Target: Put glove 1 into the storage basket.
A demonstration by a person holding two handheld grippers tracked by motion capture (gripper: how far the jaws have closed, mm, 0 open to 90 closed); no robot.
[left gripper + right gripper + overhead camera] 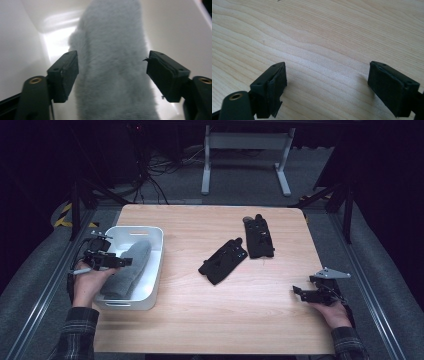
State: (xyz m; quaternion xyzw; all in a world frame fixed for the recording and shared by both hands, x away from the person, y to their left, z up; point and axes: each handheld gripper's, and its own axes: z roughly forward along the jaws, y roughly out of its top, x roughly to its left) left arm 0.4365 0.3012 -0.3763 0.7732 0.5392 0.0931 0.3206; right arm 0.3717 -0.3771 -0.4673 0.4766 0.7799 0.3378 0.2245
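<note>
A grey fuzzy mitten point(137, 251) lies lengthwise inside a white bin point(156, 265) at the table's left. My left gripper point(128, 262) hovers over the mitten inside the bin. In the left gripper view the mitten point(112, 75) runs up between the two jaws of my left gripper point(111, 62), which stand apart at its sides without squeezing it. Two black gloves lie on the wooden table, one point(223, 260) at the centre and one point(260, 237) behind it to the right. My right gripper point(299, 292) rests low at the table's right front, open over bare wood point(327, 75).
The bin's white walls point(20, 37) close in around the left gripper. The wooden table point(200, 320) has free room along its front and between the bin and the black gloves. Metal rails run along both sides, and a desk frame point(245, 150) stands behind.
</note>
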